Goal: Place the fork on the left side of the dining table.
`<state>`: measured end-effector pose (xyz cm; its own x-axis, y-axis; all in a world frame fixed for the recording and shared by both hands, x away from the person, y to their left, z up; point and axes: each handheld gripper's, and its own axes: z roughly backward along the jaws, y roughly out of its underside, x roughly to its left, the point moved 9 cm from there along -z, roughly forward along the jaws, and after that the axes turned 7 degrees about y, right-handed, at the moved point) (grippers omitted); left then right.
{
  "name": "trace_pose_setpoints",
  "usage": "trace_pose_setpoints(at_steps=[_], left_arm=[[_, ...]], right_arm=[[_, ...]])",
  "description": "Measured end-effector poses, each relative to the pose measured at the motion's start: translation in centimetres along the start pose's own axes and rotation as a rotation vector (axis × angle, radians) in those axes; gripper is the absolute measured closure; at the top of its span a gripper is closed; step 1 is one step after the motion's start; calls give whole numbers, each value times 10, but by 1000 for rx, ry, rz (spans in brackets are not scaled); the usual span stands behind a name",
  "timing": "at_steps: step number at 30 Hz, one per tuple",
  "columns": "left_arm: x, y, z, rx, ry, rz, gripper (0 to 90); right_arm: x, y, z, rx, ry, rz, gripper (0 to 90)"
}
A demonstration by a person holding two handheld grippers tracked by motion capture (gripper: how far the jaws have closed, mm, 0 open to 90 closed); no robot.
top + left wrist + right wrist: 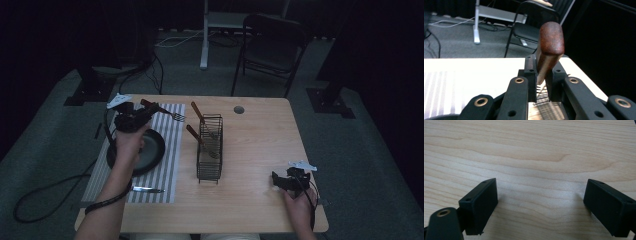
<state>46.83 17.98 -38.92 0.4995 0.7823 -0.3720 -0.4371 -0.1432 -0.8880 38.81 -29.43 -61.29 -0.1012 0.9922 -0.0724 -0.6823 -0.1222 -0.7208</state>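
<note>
A fork with a reddish-brown wooden handle (148,104) is clamped in my left gripper (147,112), which is raised over the far end of the striped placemat (170,150). Its tines (178,117) point right, toward the wire rack (210,167). In the left gripper view the handle (550,40) stands up between the shut jaws of the left gripper (541,80), with the tines (541,89) below. My right gripper (278,181) rests low near the table's front right. The right gripper (540,202) is open with bare wood between its fingers.
A black plate (152,147) lies on the placemat, with a knife (148,189) near its front edge. Two wooden-handled utensils (199,114) lean in the rack. The table (260,145) has a round cable hole (239,109). A chair (272,45) stands beyond it.
</note>
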Motion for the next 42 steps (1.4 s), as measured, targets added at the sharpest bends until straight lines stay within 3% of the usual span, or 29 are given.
trace_pose_setpoints(at_steps=[8, 19, 26, 37, 42], left_arm=[[46, 8, -4, 7, -74, 67, 807], [85, 16, -15, 25, -124, 134, 807], [106, 28, -25, 28, -138, 191, 807], [130, 46, -42, 73, -174, 232, 807], [138, 51, -48, 67, -152, 288, 807]], right_arm=[[0, 0, 0, 0, 0, 1, 118], [0, 0, 0, 0, 0, 1, 118], [0, 0, 0, 0, 0, 1, 118], [0, 0, 0, 0, 0, 1, 118], [0, 0, 0, 0, 0, 1, 118]])
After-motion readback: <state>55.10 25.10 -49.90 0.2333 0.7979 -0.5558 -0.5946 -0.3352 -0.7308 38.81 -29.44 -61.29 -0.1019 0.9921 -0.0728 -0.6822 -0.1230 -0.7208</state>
